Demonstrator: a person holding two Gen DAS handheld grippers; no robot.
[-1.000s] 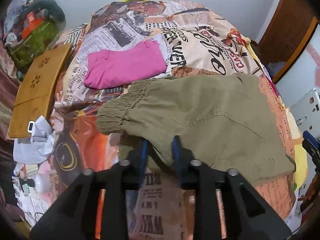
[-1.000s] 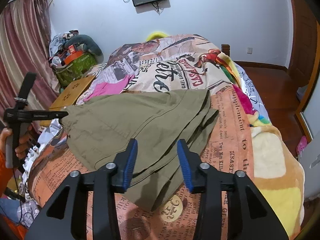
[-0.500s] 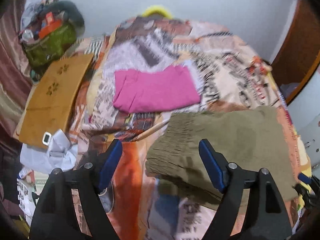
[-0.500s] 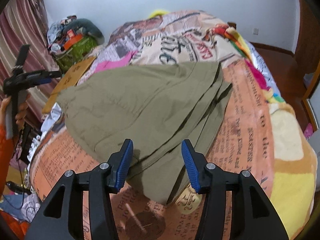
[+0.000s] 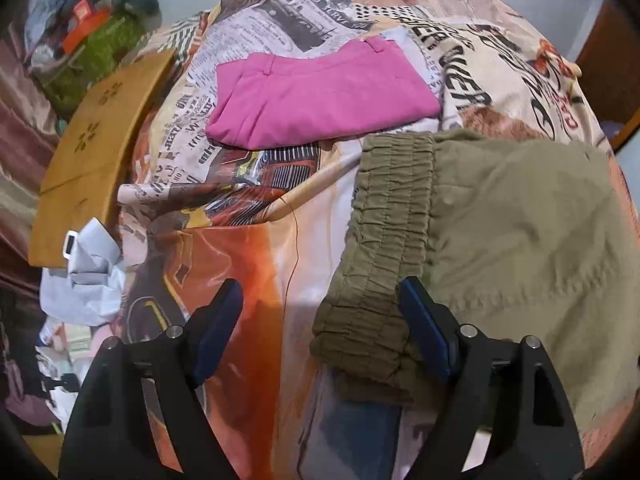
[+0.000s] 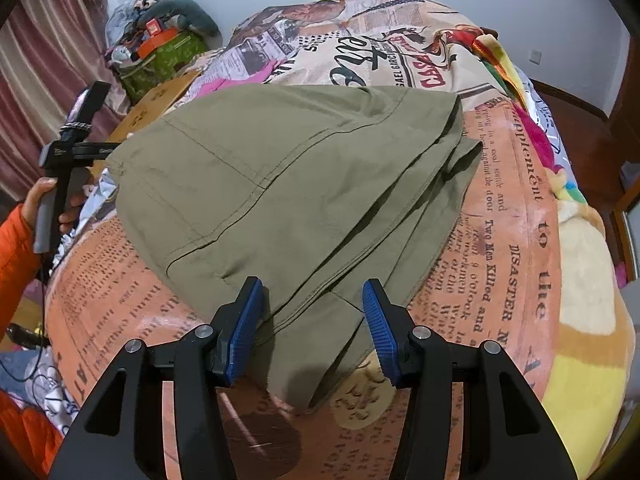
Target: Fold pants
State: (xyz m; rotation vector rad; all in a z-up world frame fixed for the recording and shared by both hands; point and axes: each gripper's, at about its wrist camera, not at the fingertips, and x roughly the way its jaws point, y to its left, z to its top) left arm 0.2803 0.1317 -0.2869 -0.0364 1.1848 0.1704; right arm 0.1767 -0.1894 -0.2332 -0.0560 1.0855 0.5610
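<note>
Olive-green pants (image 5: 512, 240) lie folded on the printed bedspread (image 5: 240, 264), with their elastic waistband (image 5: 384, 240) toward my left gripper. My left gripper (image 5: 320, 320) is open wide and empty, its right finger resting by the waistband's near corner. In the right wrist view the pants (image 6: 304, 184) lie in stacked layers, leg ends near my right gripper (image 6: 312, 320), which is open and empty just above the hem. The left gripper (image 6: 68, 152) shows there too, held in a hand at the far left.
Folded pink pants (image 5: 320, 100) lie beyond the olive pair. A wooden lap board (image 5: 100, 152) and crumpled white cloth (image 5: 84, 276) sit at the bed's left edge. A green bag with clutter (image 6: 160, 52) stands by the curtain. A wooden door (image 5: 604, 68) is at the right.
My left gripper let go of the waistband, opened wide and drew back left. The pants now lie flat on the bed. My right gripper stayed open and moved lower toward the hem.
</note>
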